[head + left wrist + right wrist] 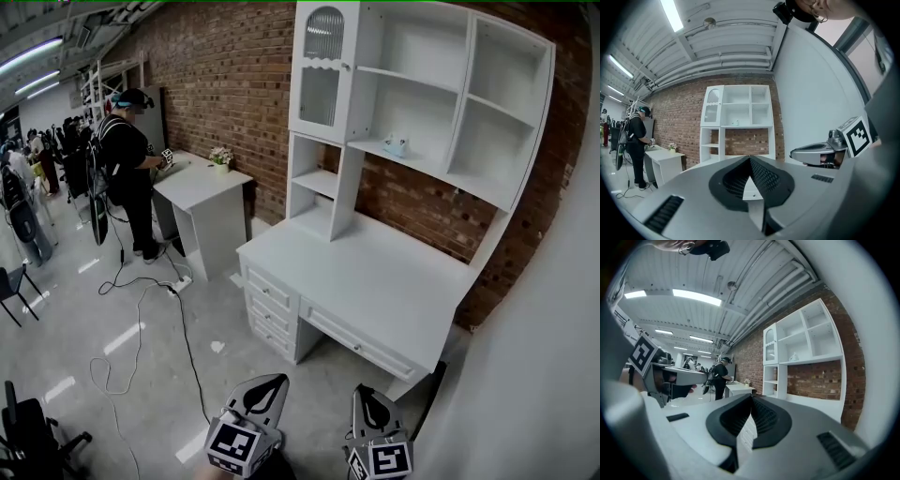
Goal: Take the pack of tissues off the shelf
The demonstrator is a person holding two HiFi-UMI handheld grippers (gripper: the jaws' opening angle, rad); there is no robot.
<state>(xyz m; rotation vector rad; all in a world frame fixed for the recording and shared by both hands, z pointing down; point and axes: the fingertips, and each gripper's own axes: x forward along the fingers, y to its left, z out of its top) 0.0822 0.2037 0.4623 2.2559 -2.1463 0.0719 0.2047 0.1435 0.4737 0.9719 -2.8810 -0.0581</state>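
The pack of tissues (396, 146) is small and pale and sits on the middle shelf of the white hutch (422, 155) above the white desk (375, 281). It also shows far off as the pack of tissues (736, 123) in the left gripper view and as the pack of tissues (793, 356) in the right gripper view. My left gripper (275, 380) and right gripper (368, 390) hang low at the frame's bottom, well short of the desk. Both point toward the hutch. The left gripper (750, 158) and right gripper (751, 397) have their tips together and hold nothing.
A person (127, 159) stands at a smaller white table (202, 183) with a flower pot (221, 157) at the left. A cable (141, 319) trails over the glossy floor. A white wall (544, 356) closes the right side. Dark chairs (28, 431) stand at the left.
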